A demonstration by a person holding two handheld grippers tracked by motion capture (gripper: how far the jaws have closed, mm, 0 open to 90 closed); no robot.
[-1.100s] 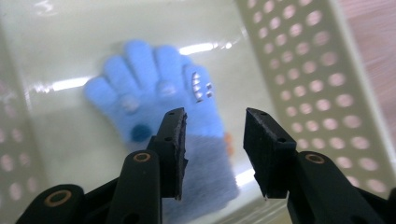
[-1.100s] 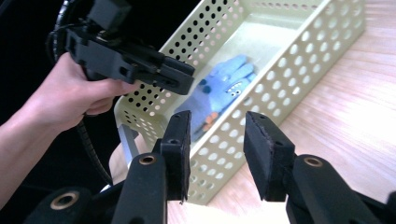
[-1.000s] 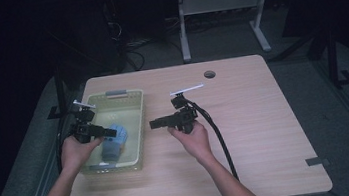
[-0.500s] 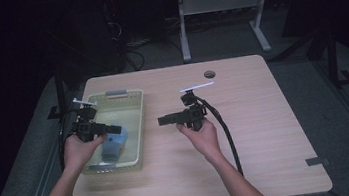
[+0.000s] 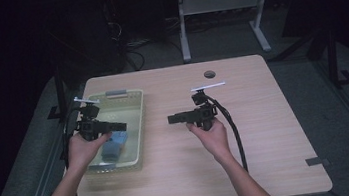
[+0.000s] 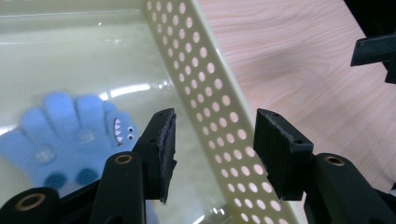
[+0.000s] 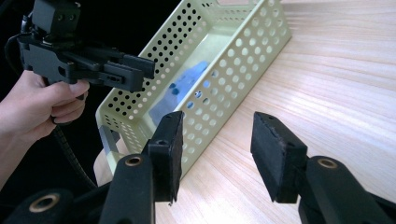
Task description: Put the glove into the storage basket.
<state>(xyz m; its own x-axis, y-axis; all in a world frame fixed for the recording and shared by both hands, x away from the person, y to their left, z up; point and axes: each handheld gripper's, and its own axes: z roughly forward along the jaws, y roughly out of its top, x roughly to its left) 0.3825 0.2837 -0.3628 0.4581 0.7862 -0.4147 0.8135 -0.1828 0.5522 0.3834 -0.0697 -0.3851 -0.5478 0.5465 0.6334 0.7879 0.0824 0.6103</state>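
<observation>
A pale yellow perforated basket point(image 5: 136, 113) stands on the left of the wooden table point(image 5: 267, 132). A blue glove with a small toothy face point(image 6: 70, 140) lies flat on the basket's floor, also visible in the high view as the blue glove point(image 5: 115, 144). My left gripper point(image 5: 121, 126) hovers over the basket, open and empty. In the left gripper view the left gripper point(image 6: 215, 149) has its jaws above the basket's right wall point(image 6: 205, 93). My right gripper point(image 5: 171, 119) is open over bare table right of the basket; the right gripper point(image 7: 215, 149) points at the basket point(image 7: 233, 60).
A round cable hole point(image 5: 209, 74) sits near the table's far edge and a strip of tape point(image 5: 316, 161) near its front right corner. Cables trail from both grippers toward the person. A white desk frame point(image 5: 221, 1) stands on the dark floor behind.
My right gripper has drawn to the right, away from the basket. My left gripper has pulled back slightly toward the basket's left side, and the glove lies apart from it.
</observation>
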